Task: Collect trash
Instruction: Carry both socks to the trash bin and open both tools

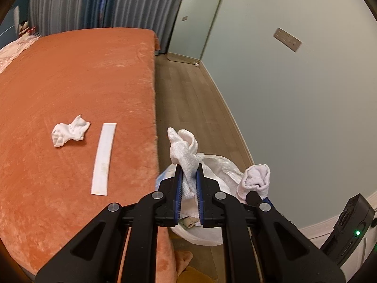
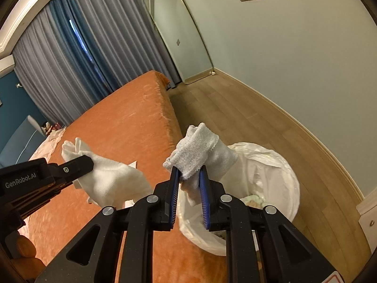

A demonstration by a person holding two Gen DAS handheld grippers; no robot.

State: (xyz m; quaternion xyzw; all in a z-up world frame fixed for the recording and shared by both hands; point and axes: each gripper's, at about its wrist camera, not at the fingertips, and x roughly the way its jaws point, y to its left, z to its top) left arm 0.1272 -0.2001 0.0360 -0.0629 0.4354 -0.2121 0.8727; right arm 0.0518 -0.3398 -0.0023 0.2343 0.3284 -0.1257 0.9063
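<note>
Both tongs [image 1: 188, 176] [image 2: 189, 176] w/ tissues, bin [image 2: 282, 165] part-filled

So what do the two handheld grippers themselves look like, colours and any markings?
Both are matte black plastic. The left gripper and right gripper each have two flat jaws lined with ribbed blue pads, on angular linkage arms with triangular cutouts and round silver pivot pins. White "GenRobot.AI" lettering shows on the left one's side. No hands or sleeves visible.

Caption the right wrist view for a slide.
Right gripper holds a grey cloth above the lined bin.
</note>
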